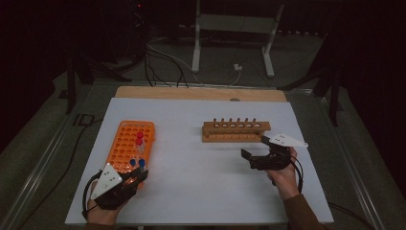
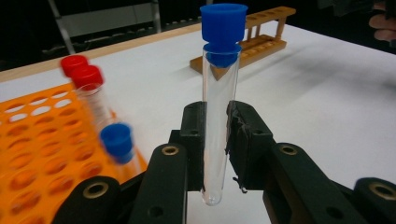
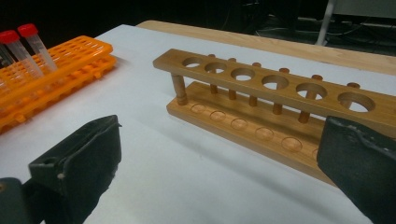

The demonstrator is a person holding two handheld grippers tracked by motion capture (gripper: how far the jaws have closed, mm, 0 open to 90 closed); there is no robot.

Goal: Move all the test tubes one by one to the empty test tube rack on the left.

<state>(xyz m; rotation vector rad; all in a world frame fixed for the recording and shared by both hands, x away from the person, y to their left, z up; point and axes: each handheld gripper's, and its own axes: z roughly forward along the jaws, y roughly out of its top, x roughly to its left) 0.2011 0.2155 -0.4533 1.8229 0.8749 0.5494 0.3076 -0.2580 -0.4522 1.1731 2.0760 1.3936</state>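
Tube (image 2: 217, 121) with the blue cap sits pinched upright between the jaws of the left gripper (image 2: 215, 154), at the near left of the white table (image 1: 201, 187), just at the near edge of the orange rack (image 1: 127, 143). We judge the grip as low on the glass, near the rounded bottom, so the tall capped end could tip or the tube could slip out on the way across. Smooth glass against narrow pads is the cause. A swing to the side could also knock the other blue-capped tube (image 2: 116, 144) or the red-capped tubes (image 2: 86, 81) standing in that rack.

Right gripper (image 1: 261, 155) hovers at the near right with jaws spread wide and nothing between them, just in front of the wooden rack (image 1: 235, 130). If it reaches in carelessly it could shove that light rack.

Left gripper view gives us the pinch point and the clear tube wall, which the high view blurs into a dark lump. Right gripper view shows us the six empty holes (image 3: 275, 82) and base dimples. High view alone gives us the spacing between the two racks.
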